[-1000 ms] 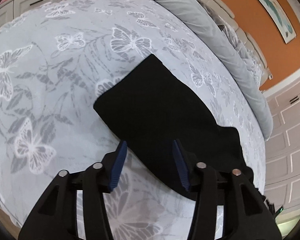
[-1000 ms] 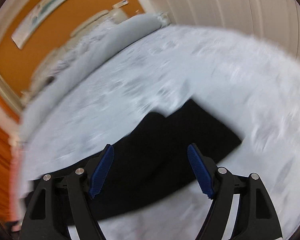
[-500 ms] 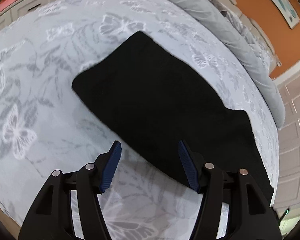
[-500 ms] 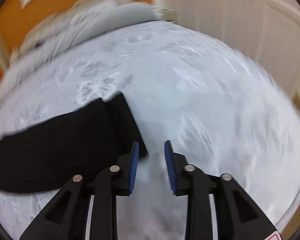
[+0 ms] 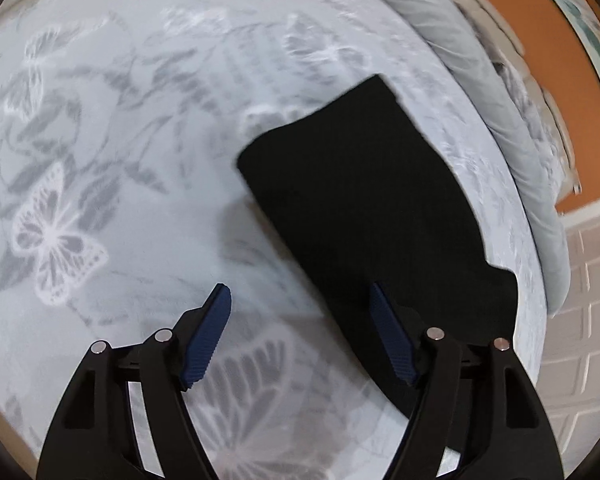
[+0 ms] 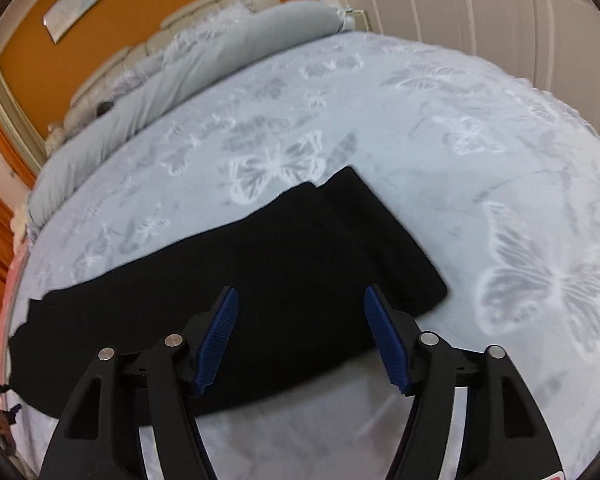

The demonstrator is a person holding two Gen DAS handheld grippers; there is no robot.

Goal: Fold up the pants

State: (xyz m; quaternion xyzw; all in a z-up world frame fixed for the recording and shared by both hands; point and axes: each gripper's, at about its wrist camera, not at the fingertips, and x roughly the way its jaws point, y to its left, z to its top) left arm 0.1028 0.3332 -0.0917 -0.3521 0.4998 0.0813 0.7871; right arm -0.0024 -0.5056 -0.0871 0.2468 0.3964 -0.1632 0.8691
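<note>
**Black pants lying flat on a butterfly-print bed, two grippers above them**

Butterfly-patterned pale grey bedding (image 6: 500,128) fills both wrist views, a bed cover printed with white and grey butterflies.

Nearest the camera in the left wrist view, at the bottom of the frame, is the left gripper (image 5: 300,312). Its jaws stand wide apart and are opening, with blue ribbed pads. Between them lies the near long edge of the pants (image 5: 364,216) and some bare bedding; nothing is clamped.

In the right wrist view the right gripper (image 6: 300,312) sits at the bottom centre. Its jaws are also apart and opening, with black cloth showing between them but not pinched.

Further in, the pants stretch as a long dark band across the bed. In the right wrist view they run from the lower left of the frame to a squared end at centre right, where a second layer edge shows, so the legs seem already laid one over the other. In the left wrist view they run from the lower right up to a squared end at upper centre.

Farthest off are a rolled grey duvet (image 6: 188,68), an orange wall (image 6: 112,12) and white panelled doors (image 6: 480,4).

The cloth looks soft, light and limp. It will likely sag and slide, so each gripper should pinch both layers at a corner or hem of the same end.
</note>
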